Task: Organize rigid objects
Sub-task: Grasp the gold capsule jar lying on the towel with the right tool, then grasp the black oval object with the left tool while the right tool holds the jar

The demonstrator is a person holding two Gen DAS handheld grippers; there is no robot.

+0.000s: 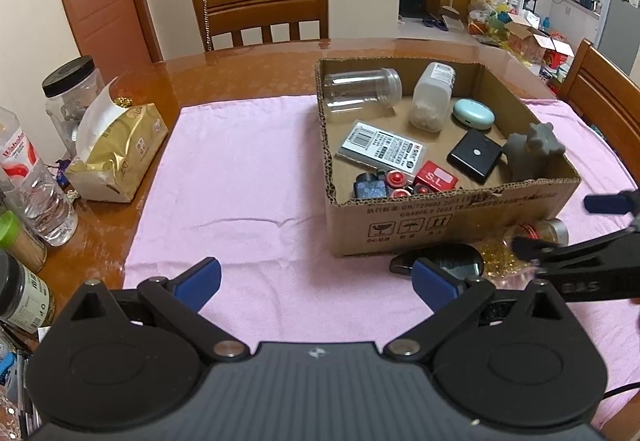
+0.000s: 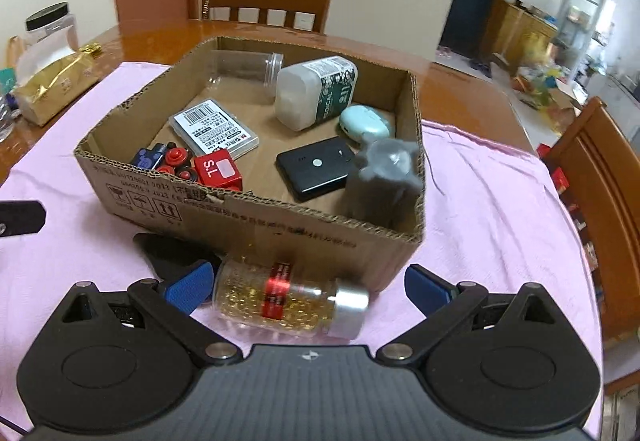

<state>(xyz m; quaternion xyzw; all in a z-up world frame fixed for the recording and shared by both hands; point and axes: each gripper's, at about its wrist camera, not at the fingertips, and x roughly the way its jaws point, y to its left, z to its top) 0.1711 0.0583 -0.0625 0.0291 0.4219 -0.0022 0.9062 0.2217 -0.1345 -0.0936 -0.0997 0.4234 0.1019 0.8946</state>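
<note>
Both grippers hover low on the near side of the cardboard box (image 1: 452, 225). The left gripper (image 1: 316, 281) has its blue-padded fingers (image 1: 200, 281) spread wide, nothing between them. The right gripper (image 2: 308, 289), nearer the box's front wall, also has its fingers (image 2: 426, 287) wide apart, one pad beside a bottle lying there.

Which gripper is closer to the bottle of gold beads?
Right. The bottle of gold beads lies between the open right gripper fingers; the open left gripper sits off to its left.
</note>
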